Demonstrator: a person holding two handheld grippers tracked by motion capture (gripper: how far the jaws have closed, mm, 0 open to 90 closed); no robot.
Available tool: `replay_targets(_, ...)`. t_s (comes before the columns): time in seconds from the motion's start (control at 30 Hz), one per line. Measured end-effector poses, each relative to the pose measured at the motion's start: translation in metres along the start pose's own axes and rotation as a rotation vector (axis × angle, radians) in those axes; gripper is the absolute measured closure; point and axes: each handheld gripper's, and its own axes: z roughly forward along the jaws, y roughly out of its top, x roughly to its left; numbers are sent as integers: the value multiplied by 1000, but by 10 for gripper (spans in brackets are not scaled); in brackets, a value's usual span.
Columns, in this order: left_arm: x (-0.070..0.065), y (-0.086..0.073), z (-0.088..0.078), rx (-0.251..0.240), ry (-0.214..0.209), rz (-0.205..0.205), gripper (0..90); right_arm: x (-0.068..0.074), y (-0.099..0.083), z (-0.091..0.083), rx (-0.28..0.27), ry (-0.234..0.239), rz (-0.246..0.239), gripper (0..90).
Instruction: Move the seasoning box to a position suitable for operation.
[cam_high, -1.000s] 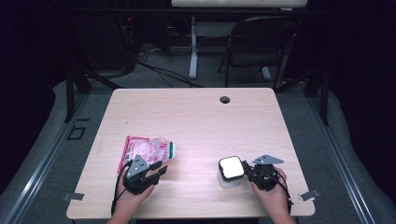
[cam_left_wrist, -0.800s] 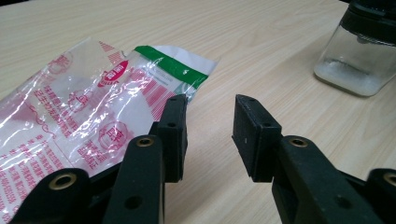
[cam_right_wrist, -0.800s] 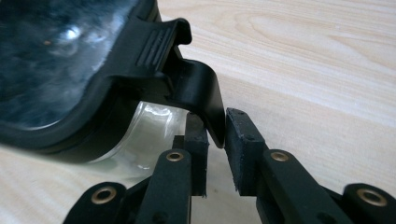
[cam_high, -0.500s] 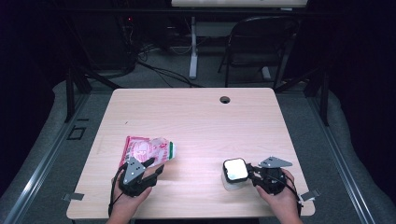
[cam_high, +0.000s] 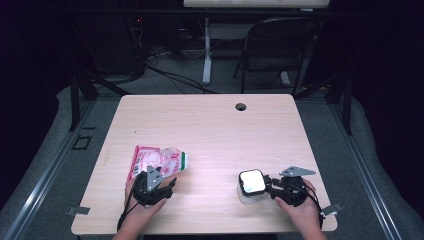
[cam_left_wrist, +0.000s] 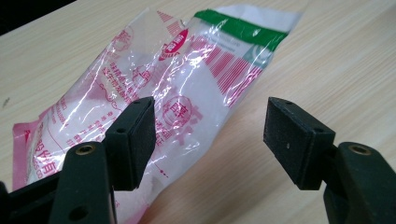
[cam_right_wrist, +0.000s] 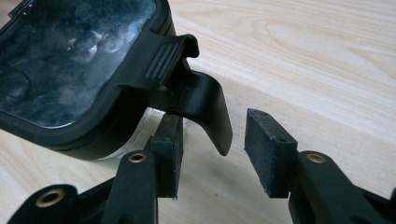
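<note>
The left gripper (cam_left_wrist: 208, 140) stands open, its jaws just widened, with the plastic bag (cam_left_wrist: 154, 93) lying free on the wooden table (cam_high: 210, 130) under its left pad. The right gripper (cam_right_wrist: 212, 149), also just opened, frames the container's (cam_high: 251, 185) black lid latch (cam_right_wrist: 205, 112) without pressing it. The high view adds a chair (cam_high: 277, 50) and cables on the dark floor beyond.

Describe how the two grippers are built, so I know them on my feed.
Both are black. The left gripper and right gripper each have two block-shaped pads on arms with brass-ringed holes. Each carries a grey three-cornered plate and trails a black cable. No sleeves show.
</note>
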Motion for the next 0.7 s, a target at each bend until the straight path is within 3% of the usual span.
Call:
replay_targets(0.07,0,0,5,16,17,23,346,-1,-1,0,-2,5,6,569)
replay_targets(0.23,2,-4,14,45,35,27,357,-4,-4,-2,-8,-3,19,560)
replay_targets(0.43,12,-2,21,65,87,-25,356,-5,-4,-2,-18,-7,23,552)
replay_targets(0.5,11,0,22,69,98,-17,363,-6,-3,-3,-27,12,44,542)
replay_targets(0.6,8,0,27,78,122,30,372,-6,-3,-3,-45,20,63,538)
replay_targets(0.7,8,0,32,82,117,24,393,-10,-3,-4,-41,18,63,537)
